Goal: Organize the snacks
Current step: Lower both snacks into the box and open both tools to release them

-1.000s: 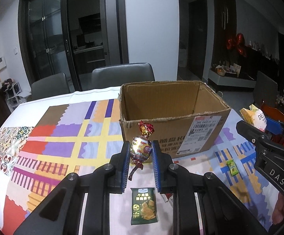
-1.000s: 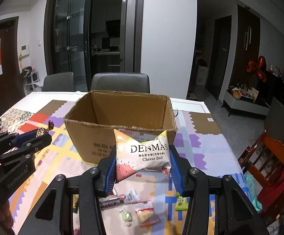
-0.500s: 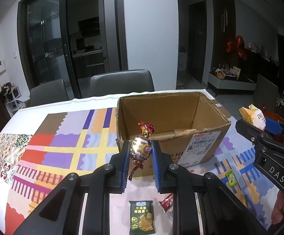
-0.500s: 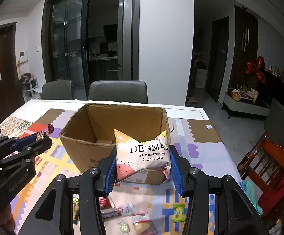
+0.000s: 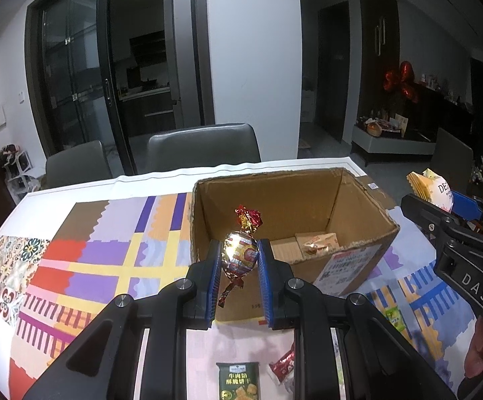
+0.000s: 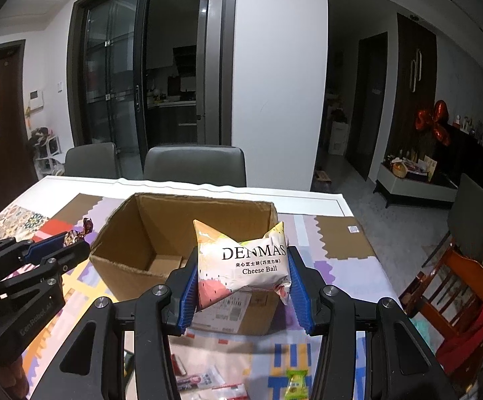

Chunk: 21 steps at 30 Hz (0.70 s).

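Note:
An open cardboard box [image 5: 358, 256] [image 6: 121, 266] stands on the patterned tablecloth. My left gripper [image 5: 239, 260] is shut on a foil-wrapped candy [image 5: 239, 255] with red twisted ends, held just above the box's near-left rim. My right gripper [image 6: 243, 278] is shut on a white Cheese Ball packet [image 6: 241, 263], raised over the box's near-right corner. Inside the box lie a small pale packet [image 5: 318, 241] and a cardboard flap. From the right wrist view the left gripper [image 6: 74, 245] shows at the left, with the candy [image 6: 71, 236]. The right gripper [image 5: 441, 206] shows at the right of the left wrist view.
Loose snacks lie on the cloth in front of the box: a green biscuit packet [image 5: 238, 381], a red-and-white sachet [image 5: 283, 366], a small green packet [image 5: 395, 318] [image 6: 296, 383]. Two grey chairs [image 6: 194, 165] stand behind the table. A wooden chair [image 6: 455, 283] stands to the right.
Both grippers rose and moved forward toward the box, so its inside is now visible. The candy and the packet stay gripped. The snacks on the cloth slid lower in view.

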### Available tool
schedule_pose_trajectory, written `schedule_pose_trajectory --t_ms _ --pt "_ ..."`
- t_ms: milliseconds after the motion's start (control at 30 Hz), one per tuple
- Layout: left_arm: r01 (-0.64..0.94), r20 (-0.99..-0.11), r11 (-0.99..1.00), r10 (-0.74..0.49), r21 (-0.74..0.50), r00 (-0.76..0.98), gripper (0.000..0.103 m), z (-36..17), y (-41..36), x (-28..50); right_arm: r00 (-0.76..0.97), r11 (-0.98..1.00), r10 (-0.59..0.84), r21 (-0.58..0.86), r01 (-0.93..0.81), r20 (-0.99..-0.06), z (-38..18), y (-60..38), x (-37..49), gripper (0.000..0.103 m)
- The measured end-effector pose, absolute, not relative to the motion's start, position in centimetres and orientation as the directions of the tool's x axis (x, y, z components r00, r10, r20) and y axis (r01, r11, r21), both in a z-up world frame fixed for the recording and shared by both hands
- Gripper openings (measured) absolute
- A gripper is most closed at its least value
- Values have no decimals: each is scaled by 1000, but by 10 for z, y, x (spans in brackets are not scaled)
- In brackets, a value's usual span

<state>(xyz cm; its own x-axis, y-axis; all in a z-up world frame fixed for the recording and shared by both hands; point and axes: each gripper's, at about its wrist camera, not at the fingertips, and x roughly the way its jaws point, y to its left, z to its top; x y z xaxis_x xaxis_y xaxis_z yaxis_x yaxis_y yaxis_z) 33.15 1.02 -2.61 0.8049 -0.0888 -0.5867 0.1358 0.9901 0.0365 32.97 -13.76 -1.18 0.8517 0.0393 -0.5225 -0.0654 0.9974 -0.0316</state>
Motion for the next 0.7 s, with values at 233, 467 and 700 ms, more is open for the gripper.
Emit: schedule_pose_trajectory --t_ms 233,467,700 --pt "134 -584 990 -87 37 807 22 -25 10 347 852 998 33 -35 -60 -523 -14 -136 346 49" --pt "138 -586 990 -89 40 805 22 -25 8 362 849 998 31 -38 -59 -527 -15 -136 364 49" --pt "139 -586 990 -91 38 805 22 -25 9 379 846 997 39 -40 -71 -532 -15 -133 381 49"
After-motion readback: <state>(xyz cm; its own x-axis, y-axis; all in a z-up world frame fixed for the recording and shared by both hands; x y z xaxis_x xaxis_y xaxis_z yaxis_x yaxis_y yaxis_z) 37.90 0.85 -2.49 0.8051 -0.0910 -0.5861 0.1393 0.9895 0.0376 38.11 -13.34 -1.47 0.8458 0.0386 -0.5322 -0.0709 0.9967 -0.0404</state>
